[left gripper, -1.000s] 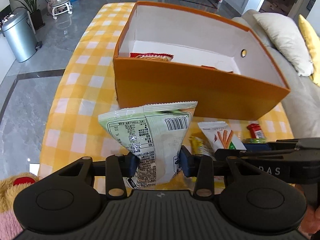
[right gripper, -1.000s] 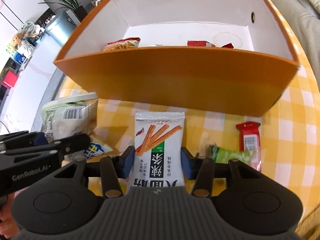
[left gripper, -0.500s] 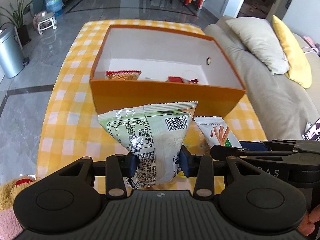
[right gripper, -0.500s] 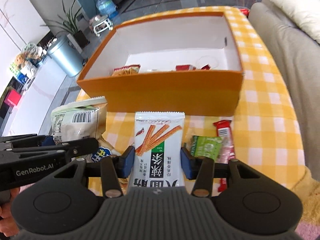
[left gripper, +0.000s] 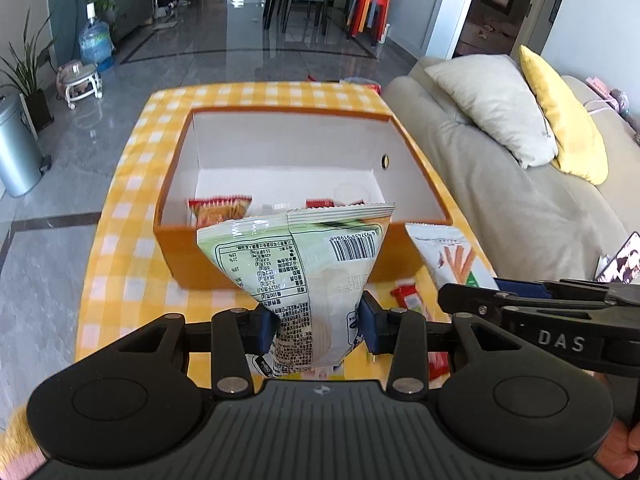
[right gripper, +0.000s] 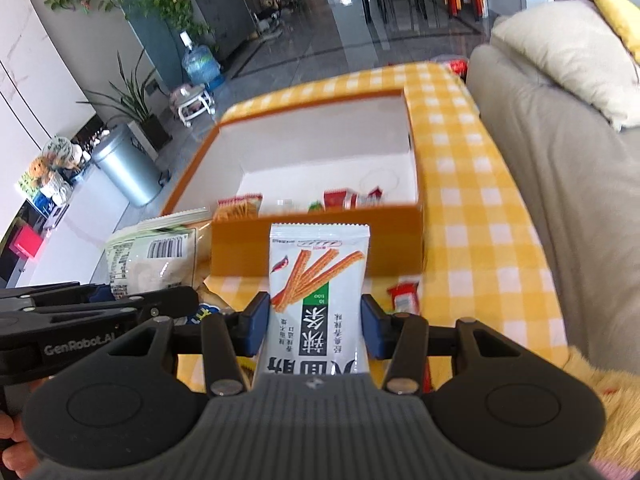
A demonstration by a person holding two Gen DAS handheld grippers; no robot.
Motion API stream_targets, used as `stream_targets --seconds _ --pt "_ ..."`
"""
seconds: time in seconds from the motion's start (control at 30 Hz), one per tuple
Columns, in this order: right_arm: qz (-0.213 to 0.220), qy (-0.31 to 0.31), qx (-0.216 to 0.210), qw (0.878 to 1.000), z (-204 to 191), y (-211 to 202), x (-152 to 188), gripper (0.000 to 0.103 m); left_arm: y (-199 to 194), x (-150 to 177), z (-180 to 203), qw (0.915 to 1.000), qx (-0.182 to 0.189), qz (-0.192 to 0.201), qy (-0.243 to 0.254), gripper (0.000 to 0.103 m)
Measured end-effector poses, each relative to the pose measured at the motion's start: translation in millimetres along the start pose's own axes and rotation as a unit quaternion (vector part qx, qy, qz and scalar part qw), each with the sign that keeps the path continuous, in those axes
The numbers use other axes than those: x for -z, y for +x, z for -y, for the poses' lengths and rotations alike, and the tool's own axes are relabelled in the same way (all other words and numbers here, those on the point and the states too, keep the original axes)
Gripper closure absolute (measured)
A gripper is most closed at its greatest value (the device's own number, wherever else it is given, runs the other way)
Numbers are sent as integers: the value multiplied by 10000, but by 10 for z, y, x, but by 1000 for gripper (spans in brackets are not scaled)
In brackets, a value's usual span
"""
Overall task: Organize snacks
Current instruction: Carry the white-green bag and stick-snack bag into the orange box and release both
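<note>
My left gripper [left gripper: 318, 326] is shut on a pale green snack bag [left gripper: 304, 264] with a barcode, held up in front of the orange box [left gripper: 200, 268]. My right gripper [right gripper: 314, 326] is shut on a white snack packet [right gripper: 318, 280] printed with orange sticks, also held above the table before the orange box [right gripper: 392, 236]. Each held bag shows in the other view: the white packet [left gripper: 448, 256] at right, the green bag [right gripper: 156, 260] at left. The box holds a few red packets [left gripper: 220, 210] near its front wall.
The box stands on a yellow checked tablecloth [left gripper: 120, 240]. A small red packet [right gripper: 404, 296] lies on the cloth in front of the box. A grey sofa [left gripper: 520, 208] with cushions runs along the right. A metal bin [left gripper: 16, 152] stands on the floor at left.
Both grippers have risen and drawn back from the box with their bags still held. The box now looks smaller and its inside floor shows more.
</note>
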State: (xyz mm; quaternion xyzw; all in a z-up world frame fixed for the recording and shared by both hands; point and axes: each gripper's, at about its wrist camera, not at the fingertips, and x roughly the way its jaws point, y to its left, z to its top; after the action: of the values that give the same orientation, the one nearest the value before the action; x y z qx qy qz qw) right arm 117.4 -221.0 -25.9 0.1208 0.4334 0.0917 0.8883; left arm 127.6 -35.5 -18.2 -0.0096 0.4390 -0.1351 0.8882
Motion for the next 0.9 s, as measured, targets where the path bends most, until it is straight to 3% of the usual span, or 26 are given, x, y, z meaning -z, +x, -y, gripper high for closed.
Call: stream_targets --seconds 0.43,0.63,0.9 --pt "432 -504 169 9977 -133 -23 -670 57 115 -607 -43 9997 102 170 115 56" --pt "352 -634 188 9972 -130 179 -1023 57 306 -855 -156 9998 191 -58 57 56" --pt "20 -865 317 9957 -112 675 -1504 57 791 -1155 -322 9967 366 -711 -113 56"
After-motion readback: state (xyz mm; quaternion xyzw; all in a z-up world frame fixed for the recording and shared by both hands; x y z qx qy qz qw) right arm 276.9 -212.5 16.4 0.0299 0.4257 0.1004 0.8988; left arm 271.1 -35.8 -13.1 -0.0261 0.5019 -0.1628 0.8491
